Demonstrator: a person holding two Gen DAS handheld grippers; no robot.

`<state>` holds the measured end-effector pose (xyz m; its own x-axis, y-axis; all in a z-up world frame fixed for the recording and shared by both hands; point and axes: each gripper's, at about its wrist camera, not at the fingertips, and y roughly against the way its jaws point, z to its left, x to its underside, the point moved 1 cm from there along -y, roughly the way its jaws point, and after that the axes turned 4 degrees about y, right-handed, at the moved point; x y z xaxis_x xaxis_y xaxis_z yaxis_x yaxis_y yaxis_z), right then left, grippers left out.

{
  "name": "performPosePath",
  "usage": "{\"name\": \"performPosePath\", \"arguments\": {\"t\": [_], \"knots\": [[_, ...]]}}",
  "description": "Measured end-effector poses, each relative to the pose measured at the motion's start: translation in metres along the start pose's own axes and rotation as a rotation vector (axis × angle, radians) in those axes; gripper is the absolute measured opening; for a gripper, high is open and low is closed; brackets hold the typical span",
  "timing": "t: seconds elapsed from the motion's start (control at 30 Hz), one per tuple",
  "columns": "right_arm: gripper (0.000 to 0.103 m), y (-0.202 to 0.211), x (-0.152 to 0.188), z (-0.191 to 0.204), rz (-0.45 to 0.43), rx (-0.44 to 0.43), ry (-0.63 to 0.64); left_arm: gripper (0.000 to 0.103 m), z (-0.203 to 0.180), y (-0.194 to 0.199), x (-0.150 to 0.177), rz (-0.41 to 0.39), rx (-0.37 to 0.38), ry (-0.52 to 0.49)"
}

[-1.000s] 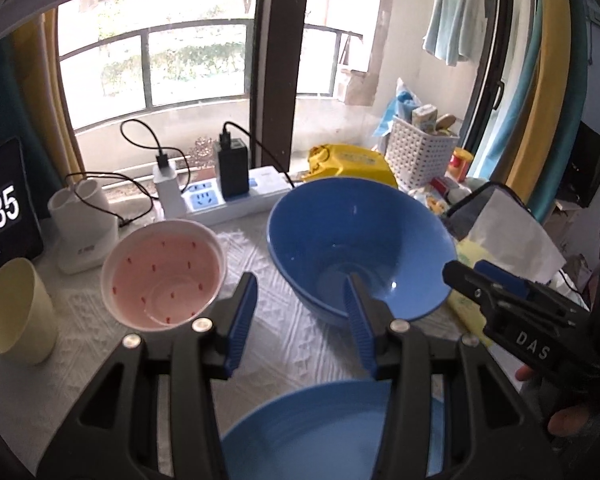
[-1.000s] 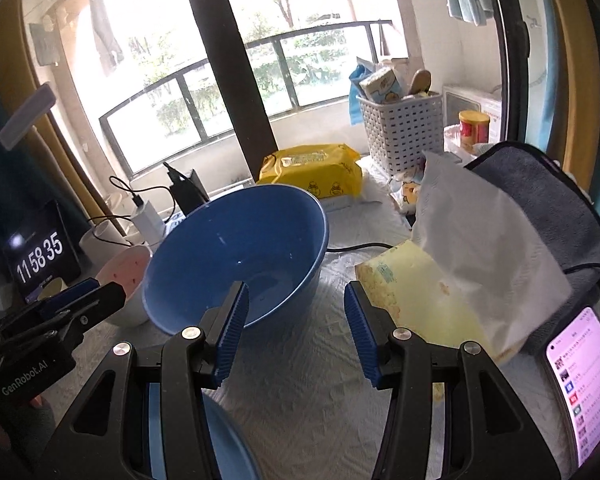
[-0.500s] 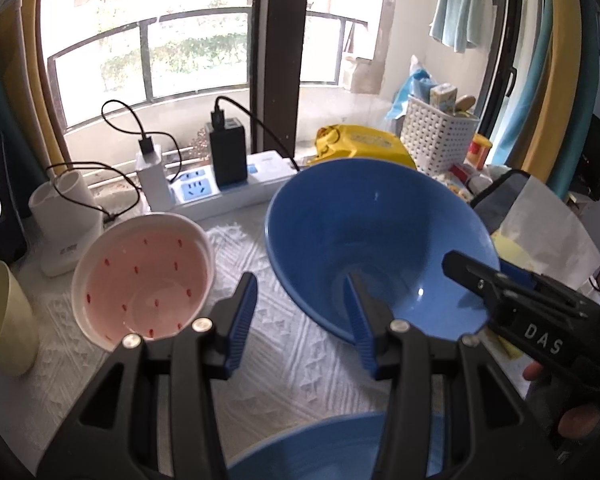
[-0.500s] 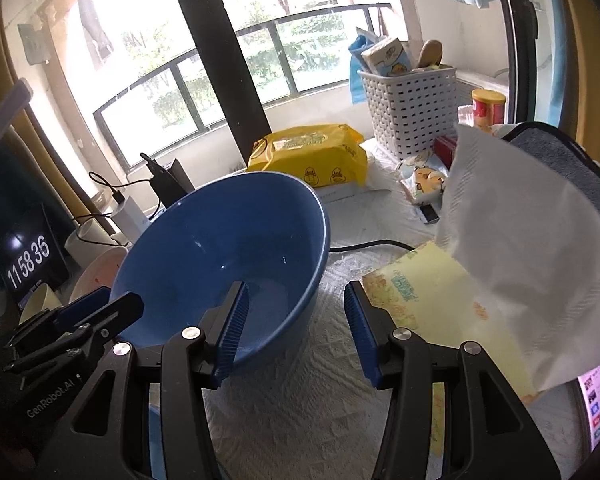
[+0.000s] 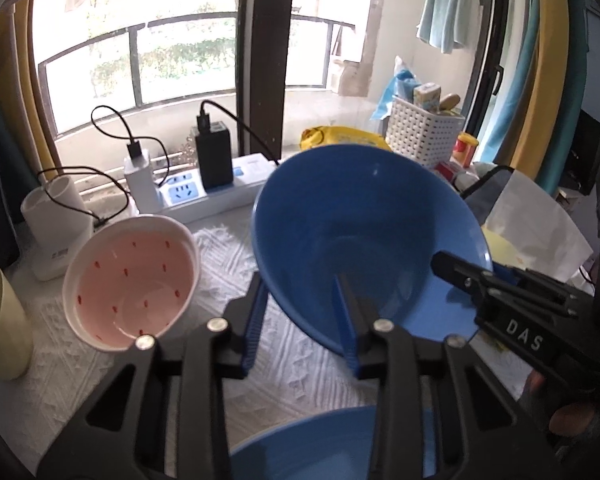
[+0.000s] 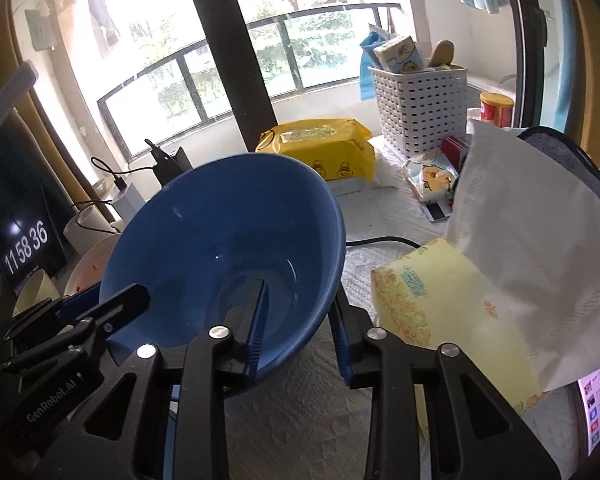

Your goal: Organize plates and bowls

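Note:
A large blue bowl (image 5: 364,232) fills the middle of both views; it also shows in the right wrist view (image 6: 228,240). My left gripper (image 5: 302,312) straddles its near left rim, one finger inside and one outside, still wide apart. My right gripper (image 6: 298,320) straddles its near right rim the same way. A pink bowl with red specks (image 5: 132,276) sits to the left on the white mat. A blue plate (image 5: 300,448) lies under my left gripper at the bottom edge.
A pale yellow cup (image 5: 2,324) stands at far left by a clock display (image 6: 26,248). A power strip with chargers (image 5: 204,188) runs behind the bowls. A yellow wipes pack (image 6: 320,148), a white basket (image 6: 420,108), paper and tissue (image 6: 520,248) lie to the right.
Both grippers have moved forward onto the blue bowl's rim from either side. The bowl now looks larger and tilted toward the cameras.

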<state>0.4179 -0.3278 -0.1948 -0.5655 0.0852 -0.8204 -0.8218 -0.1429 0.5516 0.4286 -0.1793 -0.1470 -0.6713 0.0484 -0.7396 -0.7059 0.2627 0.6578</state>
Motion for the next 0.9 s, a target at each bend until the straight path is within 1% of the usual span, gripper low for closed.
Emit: {"name": "performPosePath", "arguments": {"t": [0.37,0.57,0.8,0.9], "knots": [[0.028,0.034,0.0,0.013,-0.046,0.004,0.031,0.033,0.0,0.044,0.0,-0.071,0.0,-0.008],[0.028,0.052,0.001,0.027,-0.067,-0.002,0.043,0.033,0.01,0.067,0.005,-0.086,0.004,0.016],[0.028,0.071,0.004,0.048,-0.088,-0.011,0.065,0.033,0.022,0.094,0.01,-0.123,-0.006,0.027],[0.028,0.076,0.005,0.057,-0.092,-0.013,0.075,0.033,0.029,0.104,0.012,-0.123,-0.006,0.045]]}}
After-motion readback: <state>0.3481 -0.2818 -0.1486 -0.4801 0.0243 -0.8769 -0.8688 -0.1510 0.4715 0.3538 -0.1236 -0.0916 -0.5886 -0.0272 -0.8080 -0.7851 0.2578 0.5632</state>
